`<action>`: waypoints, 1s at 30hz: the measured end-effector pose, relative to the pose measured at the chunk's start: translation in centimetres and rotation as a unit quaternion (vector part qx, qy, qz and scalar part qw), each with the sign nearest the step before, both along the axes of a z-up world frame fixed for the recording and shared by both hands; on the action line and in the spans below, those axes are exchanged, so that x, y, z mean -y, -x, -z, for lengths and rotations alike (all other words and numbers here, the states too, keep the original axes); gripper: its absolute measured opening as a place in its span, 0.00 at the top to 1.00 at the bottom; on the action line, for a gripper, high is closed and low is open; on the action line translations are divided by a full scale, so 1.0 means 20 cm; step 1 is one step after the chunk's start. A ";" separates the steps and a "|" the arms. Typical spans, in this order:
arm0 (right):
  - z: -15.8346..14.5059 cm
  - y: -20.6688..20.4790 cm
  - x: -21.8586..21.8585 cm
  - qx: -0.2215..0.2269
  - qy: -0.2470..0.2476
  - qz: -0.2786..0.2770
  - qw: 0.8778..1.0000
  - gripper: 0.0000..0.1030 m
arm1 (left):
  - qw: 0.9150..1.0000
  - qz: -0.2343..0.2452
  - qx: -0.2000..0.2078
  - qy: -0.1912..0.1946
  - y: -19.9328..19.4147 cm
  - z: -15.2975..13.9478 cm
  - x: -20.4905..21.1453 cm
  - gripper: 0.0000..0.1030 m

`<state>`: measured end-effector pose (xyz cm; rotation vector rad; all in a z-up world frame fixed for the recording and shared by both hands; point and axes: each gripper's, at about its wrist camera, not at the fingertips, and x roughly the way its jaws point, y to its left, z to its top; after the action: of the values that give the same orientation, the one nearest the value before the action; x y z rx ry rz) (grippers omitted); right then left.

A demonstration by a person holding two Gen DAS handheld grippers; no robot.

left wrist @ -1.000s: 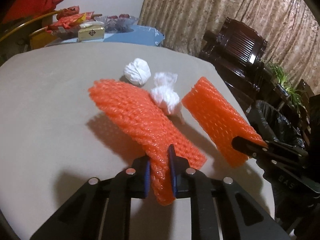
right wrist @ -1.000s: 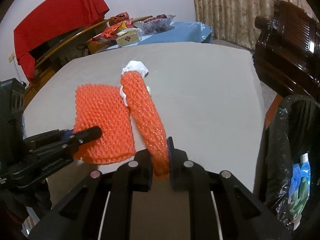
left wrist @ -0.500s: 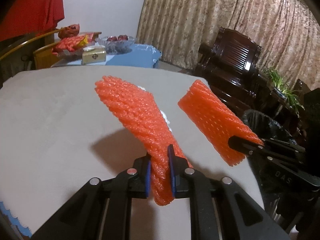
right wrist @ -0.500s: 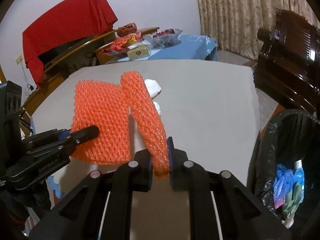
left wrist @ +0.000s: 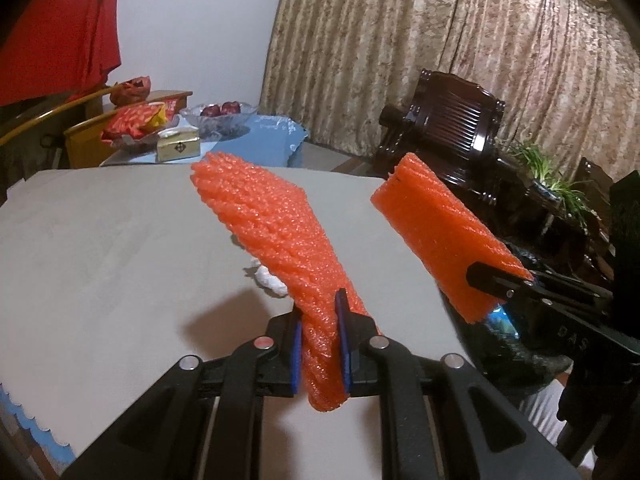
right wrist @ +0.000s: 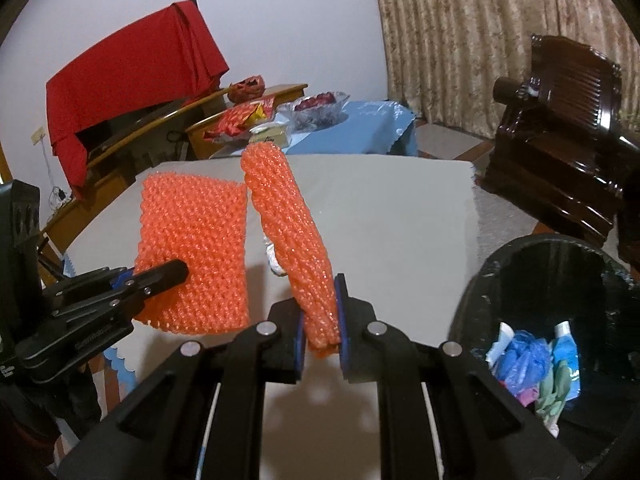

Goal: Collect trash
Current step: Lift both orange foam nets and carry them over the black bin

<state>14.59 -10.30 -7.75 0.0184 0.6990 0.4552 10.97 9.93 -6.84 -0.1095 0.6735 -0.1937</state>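
The left hand-held gripper (left wrist: 319, 344) is closed on one orange foam net (left wrist: 276, 232), held above the bench (left wrist: 100, 248). The right hand-held gripper (right wrist: 320, 332) is closed on another foam net (right wrist: 288, 236), left of the bin (right wrist: 560, 280) beside the bench.

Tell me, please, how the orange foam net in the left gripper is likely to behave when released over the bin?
The orange foam net sticks up unsupported from the left gripper, so it is probably light and springy. Squeezed narrow there, it should spring back and may drift.
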 end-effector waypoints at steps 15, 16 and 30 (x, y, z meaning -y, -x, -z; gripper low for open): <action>-0.10 0.15 0.29 0.039 -0.003 0.048 0.998 0.88 | 0.998 0.048 0.032 -0.008 0.09 -0.14 0.25 0.86; -0.11 0.15 0.33 0.042 -0.002 0.056 0.998 0.88 | 0.998 0.054 0.034 -0.009 0.10 -0.15 0.29 0.86; -0.07 0.21 0.76 0.048 0.009 0.151 0.987 0.88 | 0.990 0.136 0.035 -0.005 0.04 -0.14 0.65 0.86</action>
<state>10.48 -25.59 -6.38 0.0834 0.5934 0.1569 10.13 -3.17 -4.01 -0.0005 0.6186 -0.4548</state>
